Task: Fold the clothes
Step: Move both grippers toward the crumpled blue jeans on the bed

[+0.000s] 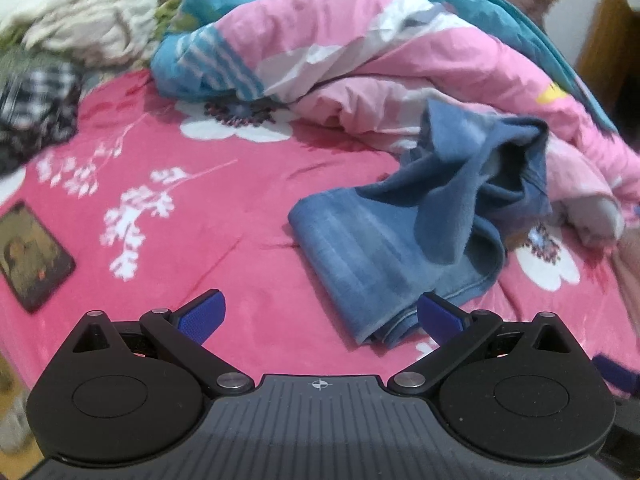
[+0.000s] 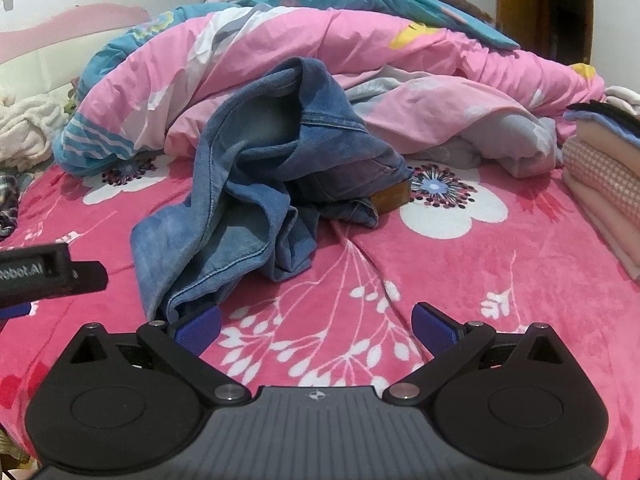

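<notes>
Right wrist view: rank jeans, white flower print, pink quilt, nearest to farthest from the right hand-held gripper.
1. Jeans: left of centre, hem right by the left finger of the right hand-held gripper, which is open.
2. White flower print: centre-right on the bedspread, beyond the jeans' hem.
3. Pink quilt: heaped across the back, behind both.

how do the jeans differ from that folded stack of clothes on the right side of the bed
The jeans are blue denim, crumpled in a loose heap mid-bed; the folded stack is mostly pale pink, in flat, neat layers at the bed's edge. The jeans lie close to both open grippers; the stack sits off to the side. Both rest on the pink floral blanket.
</notes>
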Demonstrator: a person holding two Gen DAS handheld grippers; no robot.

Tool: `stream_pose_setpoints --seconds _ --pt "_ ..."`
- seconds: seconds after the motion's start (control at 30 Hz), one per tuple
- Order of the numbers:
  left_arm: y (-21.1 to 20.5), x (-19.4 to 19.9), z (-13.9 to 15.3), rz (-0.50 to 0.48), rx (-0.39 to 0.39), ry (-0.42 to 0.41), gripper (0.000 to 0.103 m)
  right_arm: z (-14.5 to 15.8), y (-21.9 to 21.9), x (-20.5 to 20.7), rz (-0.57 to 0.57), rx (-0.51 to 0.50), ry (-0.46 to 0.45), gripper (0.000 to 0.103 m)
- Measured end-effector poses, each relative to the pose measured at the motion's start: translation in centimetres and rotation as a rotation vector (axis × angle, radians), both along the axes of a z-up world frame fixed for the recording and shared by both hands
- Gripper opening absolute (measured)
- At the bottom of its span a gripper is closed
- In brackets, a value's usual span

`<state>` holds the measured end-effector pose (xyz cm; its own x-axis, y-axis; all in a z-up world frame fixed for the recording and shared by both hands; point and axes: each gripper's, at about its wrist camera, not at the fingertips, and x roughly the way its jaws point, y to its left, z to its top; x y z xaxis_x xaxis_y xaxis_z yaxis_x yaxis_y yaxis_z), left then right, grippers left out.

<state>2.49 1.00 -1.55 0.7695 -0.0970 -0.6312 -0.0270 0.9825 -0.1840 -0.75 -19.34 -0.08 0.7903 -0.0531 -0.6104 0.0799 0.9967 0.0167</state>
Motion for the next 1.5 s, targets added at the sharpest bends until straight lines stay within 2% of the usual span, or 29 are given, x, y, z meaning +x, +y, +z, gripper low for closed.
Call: stream_pose_setpoints --seconds 0.13,0.27,0.57,1.3,1.5 --pt "-1.3 -0.6 0.4 -0.016 0.092 -0.044 0.103 0.2 0.2 -0.1 0.005 0.004 -0.006 0.103" --pt "-1.7 -0.9 0.7 -0.024 0.114 -0.069 0.103 0.3 0.3 -0.1 0.008 0.005 -0.012 0.103" --pt "-1.3 -1.1 0.8 0.030 0.134 -0.075 0.103 0.5 0.2 -0.4 0.006 0.004 -0.017 0.103" --pt "-1.3 -1.4 0.8 0.046 0.168 -0.098 0.103 0.5 0.3 -0.5 0.012 0.016 -0.026 0.103" --pt "-0.2 -0.9 0.3 0.030 0.108 -0.103 0.103 0.3 0.3 -0.4 0.009 0.019 -0.050 0.103"
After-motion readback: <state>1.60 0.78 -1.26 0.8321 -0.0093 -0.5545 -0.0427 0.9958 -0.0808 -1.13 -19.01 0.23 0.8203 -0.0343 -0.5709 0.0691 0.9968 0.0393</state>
